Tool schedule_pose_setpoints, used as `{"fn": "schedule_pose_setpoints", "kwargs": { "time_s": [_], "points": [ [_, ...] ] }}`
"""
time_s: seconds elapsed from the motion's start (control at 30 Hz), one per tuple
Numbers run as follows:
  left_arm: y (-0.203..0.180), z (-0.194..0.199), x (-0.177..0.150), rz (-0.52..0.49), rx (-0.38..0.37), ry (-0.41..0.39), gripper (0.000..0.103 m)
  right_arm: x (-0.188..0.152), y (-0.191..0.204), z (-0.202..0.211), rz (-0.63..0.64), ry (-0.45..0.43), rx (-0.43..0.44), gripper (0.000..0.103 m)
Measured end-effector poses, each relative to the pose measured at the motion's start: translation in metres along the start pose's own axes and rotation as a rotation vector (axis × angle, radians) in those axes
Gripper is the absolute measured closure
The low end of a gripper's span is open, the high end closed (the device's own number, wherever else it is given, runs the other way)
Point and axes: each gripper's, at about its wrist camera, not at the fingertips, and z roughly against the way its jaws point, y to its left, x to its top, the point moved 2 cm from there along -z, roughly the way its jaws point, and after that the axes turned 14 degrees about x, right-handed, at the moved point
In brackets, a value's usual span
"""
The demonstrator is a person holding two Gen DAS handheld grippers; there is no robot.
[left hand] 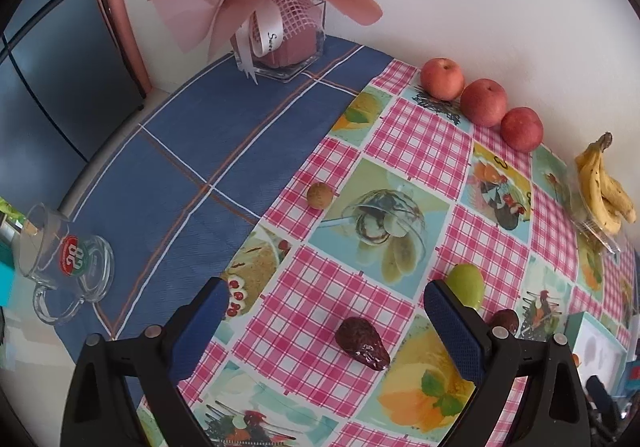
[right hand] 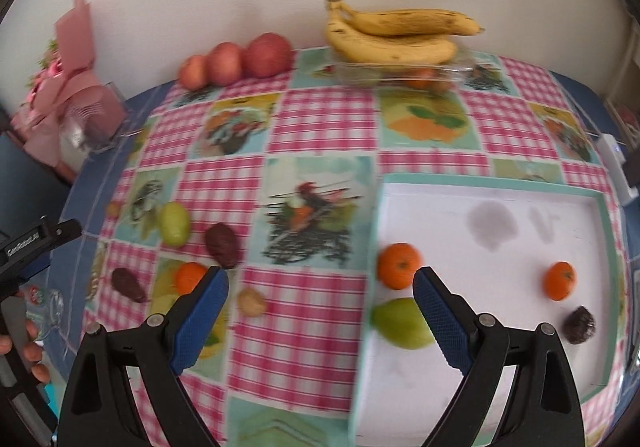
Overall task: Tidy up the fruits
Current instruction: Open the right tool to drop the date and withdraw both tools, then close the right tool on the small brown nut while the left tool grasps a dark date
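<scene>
Partway: white teal-rimmed tray (right hand: pixel 500 187) held two oranges, a green pear (right hand: pixel 400 321) and a dark wrinkled fruit (right hand: pixel 579 325). I had both the left gripper (left hand: pixel 326 321) and right gripper (right hand: pixel 320 309) spread, empty. Several fruits were loose on the checked cloth (right hand: pixel 304 335), including a dark avocado-shaped fruit (left hand: pixel 361 343). Only the left view showed the glass mug (left hand: pixel 66 263).

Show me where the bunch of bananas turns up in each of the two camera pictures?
Left wrist view: the bunch of bananas lies at the far right edge, by the wall, right of the three red apples.
Right wrist view: the bunch of bananas lies top centre, on a clear plastic box.
Shared landmark: the three red apples along the wall, beside the bananas.
</scene>
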Motion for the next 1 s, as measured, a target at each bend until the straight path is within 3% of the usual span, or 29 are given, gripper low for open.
{"fn": "schedule_pose_setpoints", "kwargs": {
  "time_s": [0.57, 0.7, 0.77, 0.9, 1.0],
  "points": [
    [-0.022, -0.057, -0.023, -0.029, 0.005, 0.175, 0.004, -0.023, 0.030, -0.069, 0.053, 0.180, 0.057, 0.009],
    [-0.024, -0.062, -0.027, -0.028, -0.005, 0.191, 0.006, -0.029, 0.031, -0.080, 0.063, 0.191, 0.075, 0.009],
    [-0.027, -0.064, -0.028, -0.033, -0.016, 0.199, 0.013, -0.031, 0.031, -0.085, 0.063, 0.197, 0.070, 0.010],
    [-0.033, -0.070, -0.033, -0.042, -0.030, 0.223, 0.022, -0.030, 0.031, -0.088, 0.057, 0.194, 0.092, 0.036],
    [-0.036, -0.074, -0.034, -0.043, -0.036, 0.242, 0.033, -0.030, 0.032, -0.088, 0.060, 0.188, 0.109, 0.046]
  ]
}}
